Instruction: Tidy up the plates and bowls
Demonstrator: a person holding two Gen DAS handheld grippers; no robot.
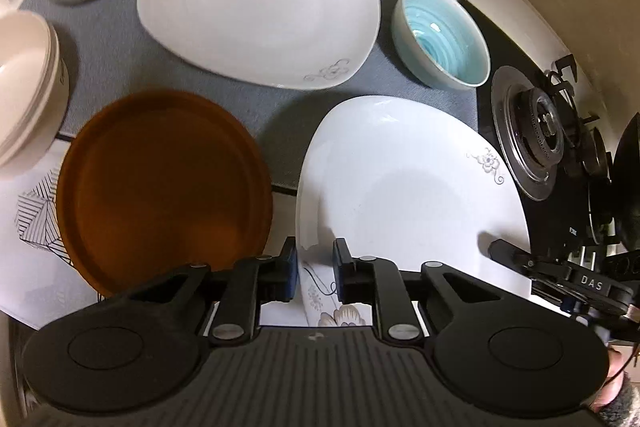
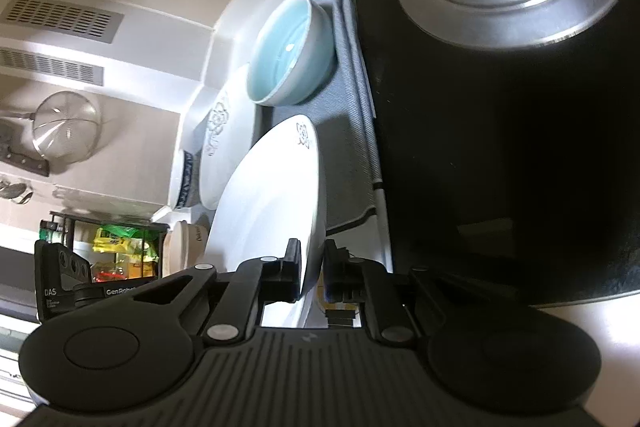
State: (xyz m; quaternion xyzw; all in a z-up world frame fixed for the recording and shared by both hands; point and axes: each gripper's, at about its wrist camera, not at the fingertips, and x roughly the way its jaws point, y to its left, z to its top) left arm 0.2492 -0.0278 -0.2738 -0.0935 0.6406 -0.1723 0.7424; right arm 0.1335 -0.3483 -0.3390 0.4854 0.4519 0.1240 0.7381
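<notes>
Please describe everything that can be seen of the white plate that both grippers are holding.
The white plate is glossy, ceramic by its look, with a rounded-square outline and small grey flower prints near its corners. It is empty and looks clean. It is tilted, one edge lifted off the grey mat. The left gripper is shut on its near rim, the right gripper on another edge. It sits between the brown plate and the stove burner.
</notes>
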